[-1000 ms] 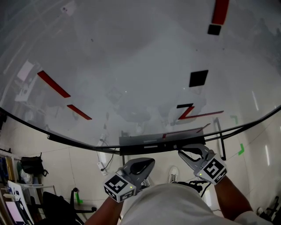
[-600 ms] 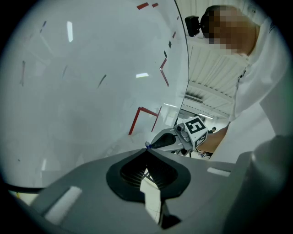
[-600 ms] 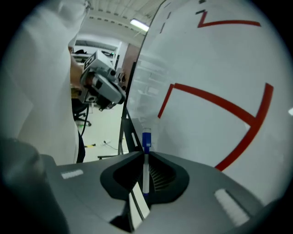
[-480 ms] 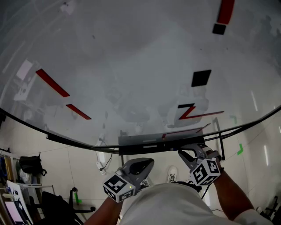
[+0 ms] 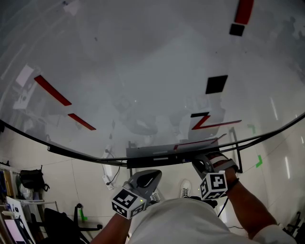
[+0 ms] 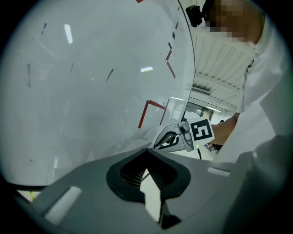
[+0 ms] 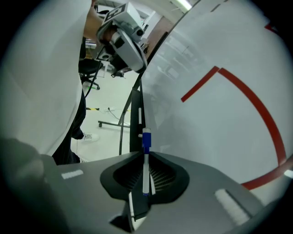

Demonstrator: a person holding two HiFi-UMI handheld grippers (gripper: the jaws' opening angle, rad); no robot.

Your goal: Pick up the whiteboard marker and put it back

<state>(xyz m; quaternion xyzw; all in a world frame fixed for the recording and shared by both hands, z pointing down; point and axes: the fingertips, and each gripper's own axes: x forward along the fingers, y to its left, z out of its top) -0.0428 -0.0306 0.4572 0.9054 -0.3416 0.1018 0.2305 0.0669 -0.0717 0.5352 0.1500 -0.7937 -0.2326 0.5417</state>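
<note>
1. First, the left gripper (image 6: 147,153): I read its fingers as pressed together with nothing between them. In the head view it hangs low at my left, below the tray (image 5: 157,153).
2. Next, the right gripper (image 7: 145,154): its fingers are clamped on the whiteboard marker (image 7: 145,169). The marker has a white barrel and a blue cap (image 7: 146,139). It lies along the fingers, and the capped end sticks out past the tips.
3. Position of that hold: in the head view the right gripper (image 5: 202,164) sits just under the right part of the tray, tips up towards its front edge. I cannot tell whether the marker touches the tray.
4. Tray: a dark, narrow ledge along the lower edge of the whiteboard (image 5: 143,71). In the right gripper view it runs away beyond the cap.
5. Whiteboard: glossy and pale grey. It carries two slanting red bars (image 5: 51,90) at the left and a red Z-shaped stroke (image 5: 207,122) above the right gripper. A black square (image 5: 216,84) sits higher, and a red bar (image 5: 243,10) is at the top right.
6. Floor (image 5: 86,176): pale tiles below the board, with a white shoe (image 5: 186,188) between the two grippers.
</note>
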